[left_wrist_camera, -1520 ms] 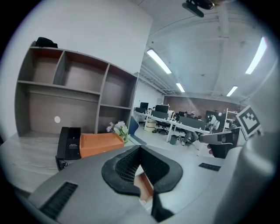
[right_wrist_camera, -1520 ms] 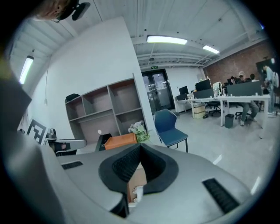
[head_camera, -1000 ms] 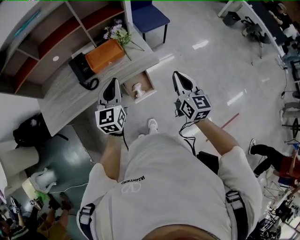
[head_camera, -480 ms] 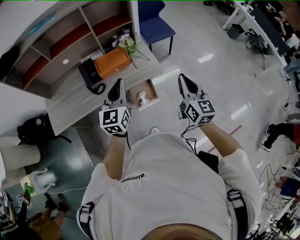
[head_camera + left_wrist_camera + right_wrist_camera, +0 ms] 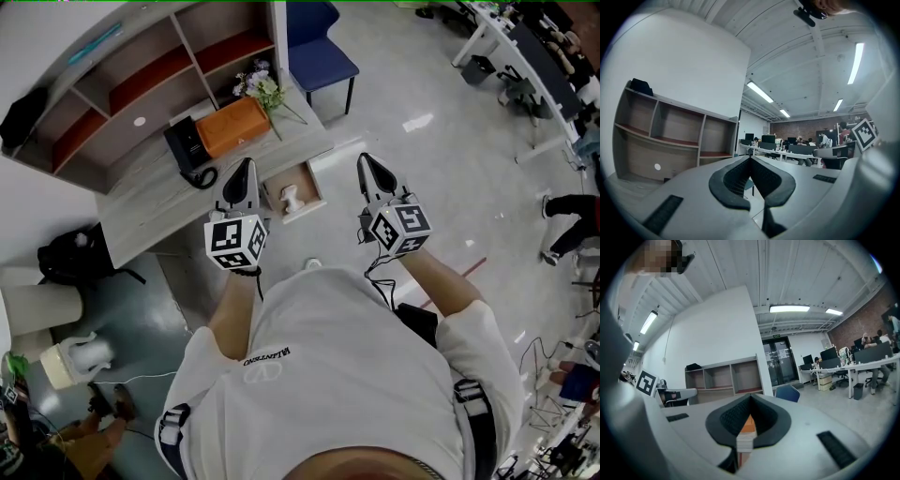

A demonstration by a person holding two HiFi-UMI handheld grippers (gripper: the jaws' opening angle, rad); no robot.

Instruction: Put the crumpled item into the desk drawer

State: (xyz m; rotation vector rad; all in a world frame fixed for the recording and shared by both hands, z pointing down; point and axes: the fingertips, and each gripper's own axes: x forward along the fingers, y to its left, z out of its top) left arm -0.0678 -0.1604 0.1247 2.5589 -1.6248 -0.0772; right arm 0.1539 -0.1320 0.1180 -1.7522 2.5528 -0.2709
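As 1 drawer's (image 5: 307,180) open, 2 hand-held grippers (image 5: 247,164) (image 5: 363,158)

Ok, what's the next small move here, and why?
Likely lower the left claw to the front of the open drawer and push it shut. The white crumpled item already lies inside, and both that claw and the right claw are shut and empty.

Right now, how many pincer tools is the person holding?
2. The left gripper is above the desk edge, beside the open drawer; the right gripper is above the floor.
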